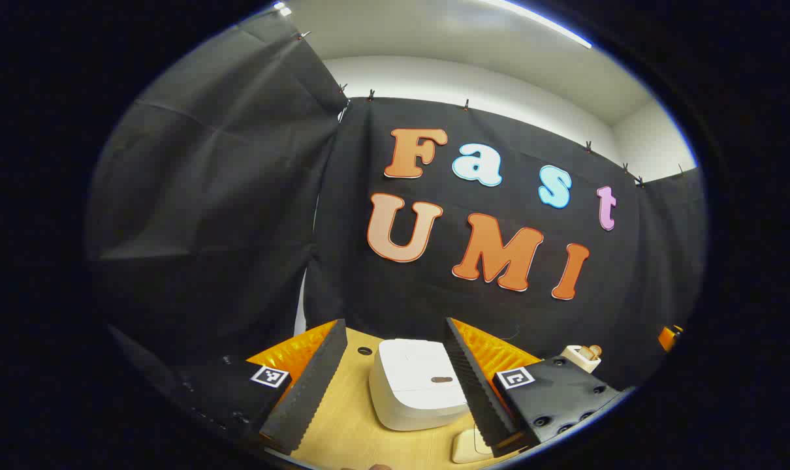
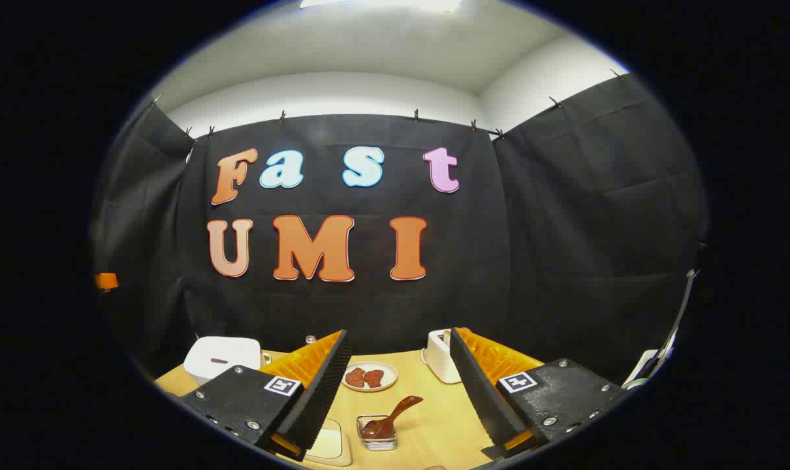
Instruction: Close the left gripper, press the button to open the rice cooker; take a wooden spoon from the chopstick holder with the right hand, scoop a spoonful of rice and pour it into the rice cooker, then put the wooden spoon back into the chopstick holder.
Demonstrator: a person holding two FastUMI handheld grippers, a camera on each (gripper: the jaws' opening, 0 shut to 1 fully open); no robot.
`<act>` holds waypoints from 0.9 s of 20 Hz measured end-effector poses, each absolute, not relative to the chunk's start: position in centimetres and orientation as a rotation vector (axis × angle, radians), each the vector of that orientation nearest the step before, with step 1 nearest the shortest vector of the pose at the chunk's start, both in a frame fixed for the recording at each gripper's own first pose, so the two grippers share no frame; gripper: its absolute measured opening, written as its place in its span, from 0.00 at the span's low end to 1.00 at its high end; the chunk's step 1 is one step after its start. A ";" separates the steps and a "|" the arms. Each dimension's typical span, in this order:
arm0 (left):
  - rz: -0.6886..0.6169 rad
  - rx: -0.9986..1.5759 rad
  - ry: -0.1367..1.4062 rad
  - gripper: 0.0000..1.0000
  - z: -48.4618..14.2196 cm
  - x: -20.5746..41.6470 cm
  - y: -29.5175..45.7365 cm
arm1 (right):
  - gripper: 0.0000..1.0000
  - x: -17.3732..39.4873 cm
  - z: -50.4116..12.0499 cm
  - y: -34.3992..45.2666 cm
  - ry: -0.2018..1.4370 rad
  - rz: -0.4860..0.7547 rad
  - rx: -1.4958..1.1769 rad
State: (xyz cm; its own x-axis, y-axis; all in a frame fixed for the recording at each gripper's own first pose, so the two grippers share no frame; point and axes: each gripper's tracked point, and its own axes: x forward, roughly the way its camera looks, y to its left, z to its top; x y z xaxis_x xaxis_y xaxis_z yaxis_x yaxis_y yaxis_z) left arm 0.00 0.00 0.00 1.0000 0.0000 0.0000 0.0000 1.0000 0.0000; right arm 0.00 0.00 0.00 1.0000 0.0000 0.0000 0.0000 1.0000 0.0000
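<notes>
The left tongs [image 1: 395,382] stood open above the desk [image 1: 343,418], their two fingers spread wide apart and gripping nothing. Between them, farther out on the wooden top, sat the white rice cooker [image 1: 418,385] with its lid down; a small dark button [image 1: 441,379] showed on the lid near the front edge, untouched. Just in front of the cooker, near the right finger, lay a pale flat block [image 1: 467,447], partly hidden. Off to the right, by the black cloth wall [image 1: 238,196], stood a light-coloured holder [image 1: 581,358] with a wooden handle sticking up from it; whether that was the chopstick holder could not be told for sure.

The right tongs [image 2: 395,391] were open as well, fingers wide apart and empty. In the gap between them, close in, a small clear square dish [image 2: 377,434] rested on the desk [image 2: 434,424], and a dark wooden spoon [image 2: 388,418] lay in it with its handle tilted up to the right. Beyond it was a white plate [image 2: 369,376] bearing two reddish-brown pieces [image 2: 364,377]. Just beside the right finger stood a white toaster [image 2: 439,356]. Far to the left, past the left finger, the rice cooker [image 2: 222,358] sat closed near the wall. A pale flat block [image 2: 330,444] lay under the left finger's tip.
</notes>
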 end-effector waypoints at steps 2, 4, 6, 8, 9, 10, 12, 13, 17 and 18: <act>-0.030 0.040 -0.008 1.00 0.0 -0.5 -1.3 | 0.95 0.3 -0.5 0.0 0.020 0.003 0.016; -0.078 0.046 -0.015 1.00 -0.2 -0.7 -2.9 | 0.95 0.4 -1.1 0.2 0.033 0.015 0.030; -0.088 0.035 0.000 1.00 -0.7 -0.8 -3.3 | 0.95 0.4 -2.0 0.0 0.055 0.016 0.024; -0.075 0.056 0.005 1.00 -0.9 -0.6 -3.4 | 0.95 0.3 -2.1 -0.6 0.056 0.009 0.008; -0.077 0.071 0.011 1.00 -1.2 -0.5 -3.8 | 0.95 0.2 -2.0 -0.9 0.055 0.005 0.001; -0.083 0.083 0.022 1.00 -1.5 -0.5 -4.3 | 0.95 0.2 -1.8 -1.2 0.052 0.000 -0.003; -0.087 0.108 0.036 1.00 -2.1 -0.5 -4.9 | 0.95 0.1 -1.5 -2.0 0.043 -0.019 -0.008; -0.086 0.120 0.035 1.00 -2.0 -0.4 -5.0 | 0.95 0.1 -1.5 -2.3 0.041 -0.026 -0.009; -0.108 0.146 0.028 1.00 -2.3 -0.1 -6.4 | 0.95 0.4 -1.8 -2.6 0.051 -0.029 -0.013; -0.115 0.142 0.028 1.00 -2.3 0.0 -6.8 | 0.95 0.4 -1.8 -2.5 0.051 -0.025 -0.012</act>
State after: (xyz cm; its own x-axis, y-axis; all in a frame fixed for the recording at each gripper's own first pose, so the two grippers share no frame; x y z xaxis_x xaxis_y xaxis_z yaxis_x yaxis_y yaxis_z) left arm -0.04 -6.78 -2.26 0.9930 -0.1123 -0.0364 0.1163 0.9834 0.1392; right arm 0.39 -2.48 -1.77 0.9984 -0.0249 -0.0506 0.0243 0.9996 -0.0125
